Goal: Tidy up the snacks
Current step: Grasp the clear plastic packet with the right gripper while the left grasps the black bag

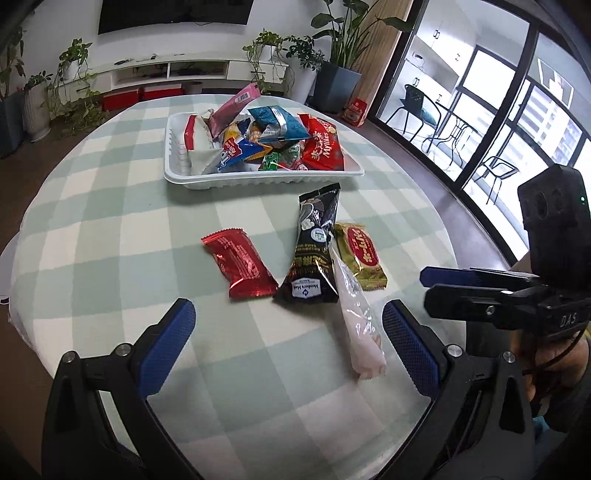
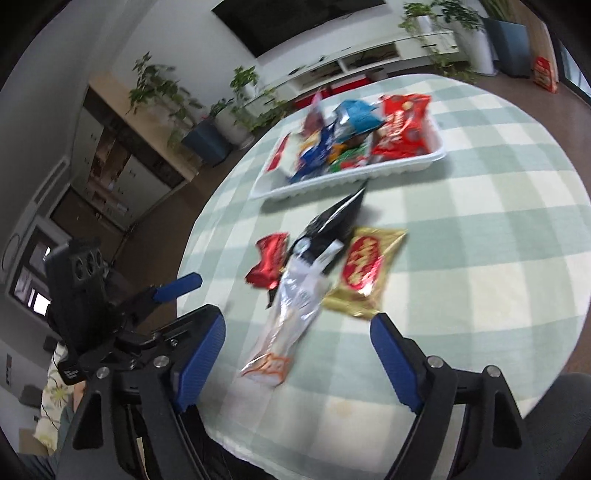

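— What sort of place?
— Home living rm. TV on wall, low white media unit, potted plants, glass balcony doors w/ chairs outside, checked-cloth table.

Green-white check tablecloth, white tray, red packet.

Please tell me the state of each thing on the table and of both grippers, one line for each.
White tray: on the table, heaped with snacks.
Red packet: flat, outside the tray.
Black packet: flat, overlapping the clear one.
Clear packet: flat, nearest the grippers.
Gold packet: flat, outside the tray.
Left gripper: open, empty.
Right gripper: open, empty.
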`<control>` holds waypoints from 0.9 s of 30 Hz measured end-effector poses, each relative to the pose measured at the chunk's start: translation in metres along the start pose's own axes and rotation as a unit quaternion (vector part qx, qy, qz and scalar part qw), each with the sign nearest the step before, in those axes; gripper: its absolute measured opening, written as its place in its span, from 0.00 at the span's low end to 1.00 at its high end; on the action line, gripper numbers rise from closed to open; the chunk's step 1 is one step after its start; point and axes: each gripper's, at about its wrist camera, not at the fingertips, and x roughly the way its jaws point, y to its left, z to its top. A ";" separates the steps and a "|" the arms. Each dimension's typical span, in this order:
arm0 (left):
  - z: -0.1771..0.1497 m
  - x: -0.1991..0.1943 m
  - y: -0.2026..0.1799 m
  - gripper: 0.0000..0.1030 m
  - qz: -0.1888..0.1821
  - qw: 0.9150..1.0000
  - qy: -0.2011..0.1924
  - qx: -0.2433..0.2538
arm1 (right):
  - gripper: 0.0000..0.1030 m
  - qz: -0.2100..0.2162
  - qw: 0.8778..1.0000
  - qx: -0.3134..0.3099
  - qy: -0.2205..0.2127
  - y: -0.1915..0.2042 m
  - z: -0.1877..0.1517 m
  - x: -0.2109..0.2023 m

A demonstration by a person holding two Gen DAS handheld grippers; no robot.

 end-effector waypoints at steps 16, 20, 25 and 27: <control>-0.013 -0.027 0.017 0.99 -0.009 1.000 -0.026 -0.013 | 0.50 -0.056 0.995 -0.040 0.067 0.025 -0.008 0.072; -0.010 -0.024 0.016 0.99 -0.006 1.000 -0.020 -0.007 | 0.42 -0.057 0.995 -0.042 0.067 0.020 -0.006 0.077; 0.001 -0.012 0.006 0.98 -0.004 1.000 -0.004 0.017 | 0.23 -0.053 0.996 -0.034 0.071 0.009 -0.007 0.072; 0.008 -0.003 -0.002 0.97 -0.003 0.999 0.011 0.038 | 0.22 -0.048 0.996 -0.031 0.070 0.006 -0.009 0.067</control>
